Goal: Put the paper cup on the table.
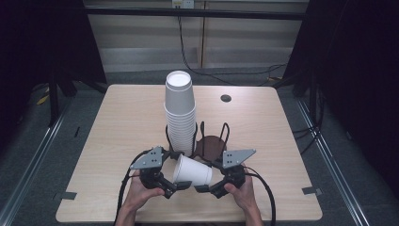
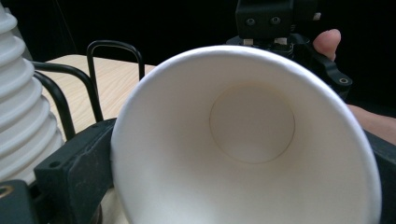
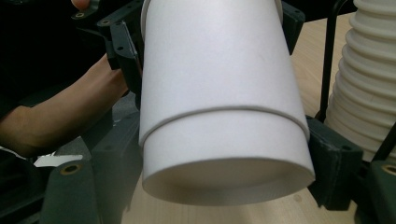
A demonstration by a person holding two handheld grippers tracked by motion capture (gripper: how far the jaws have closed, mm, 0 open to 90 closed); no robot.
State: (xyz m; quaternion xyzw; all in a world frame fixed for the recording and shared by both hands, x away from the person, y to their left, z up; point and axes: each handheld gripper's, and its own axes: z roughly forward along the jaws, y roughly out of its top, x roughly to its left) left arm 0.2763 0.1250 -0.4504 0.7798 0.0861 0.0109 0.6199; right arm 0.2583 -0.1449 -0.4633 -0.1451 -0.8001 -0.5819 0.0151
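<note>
Cup (image 1: 192, 170) lies sideways at bottom centre, axis running left gripper (image 1: 175, 187) to right gripper (image 1: 203, 188); mouth faces left. Both pinch it, one at each end.

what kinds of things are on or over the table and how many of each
grippers: 2 (left gripper, right gripper)
sideways cup between their jaws: 1
tall cup stack: 1
black wire holder: 1
total: 5
</note>
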